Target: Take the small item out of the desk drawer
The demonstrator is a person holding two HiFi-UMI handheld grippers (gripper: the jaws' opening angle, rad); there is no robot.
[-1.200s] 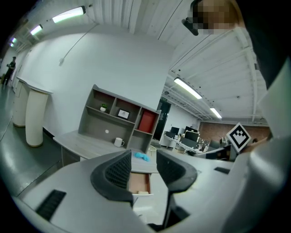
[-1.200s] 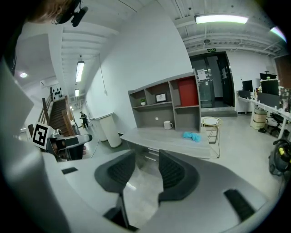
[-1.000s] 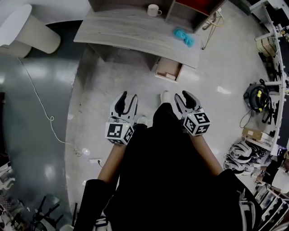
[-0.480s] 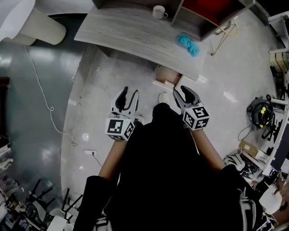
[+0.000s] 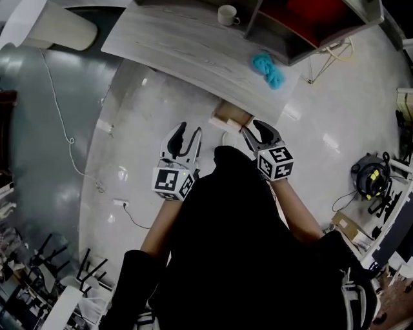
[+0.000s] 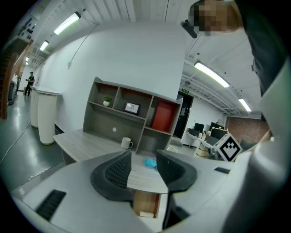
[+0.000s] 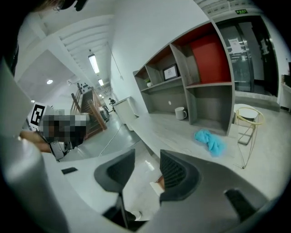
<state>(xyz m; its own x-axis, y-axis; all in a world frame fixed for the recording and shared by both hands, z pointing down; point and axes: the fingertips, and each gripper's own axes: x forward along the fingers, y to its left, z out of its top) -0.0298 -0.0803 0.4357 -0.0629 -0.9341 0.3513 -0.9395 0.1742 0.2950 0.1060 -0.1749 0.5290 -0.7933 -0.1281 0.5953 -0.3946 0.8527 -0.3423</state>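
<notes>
The open wooden drawer (image 5: 233, 116) sticks out from under the grey desk (image 5: 187, 48), with a small white item (image 5: 217, 122) at its front edge. In the left gripper view the drawer (image 6: 146, 203) and the white item (image 6: 146, 214) show below the jaws. My left gripper (image 5: 188, 134) is open and empty over the floor, left of the drawer. My right gripper (image 5: 258, 131) is open and empty, just short of the drawer's right side. Between its jaws (image 7: 148, 164) I see floor and a corner of the drawer (image 7: 160, 181).
On the desk lie a blue cloth (image 5: 268, 69) and a white mug (image 5: 227, 14), beside a grey shelf unit (image 5: 303, 22). A white cable (image 5: 64, 135) trails on the floor at left. A round white pillar (image 5: 55, 29) stands far left. A vacuum cleaner (image 5: 369, 177) sits at right.
The person has stepped toward the desk, so the drawer now lies right in front of the right gripper. Both grippers stayed open and empty.
</notes>
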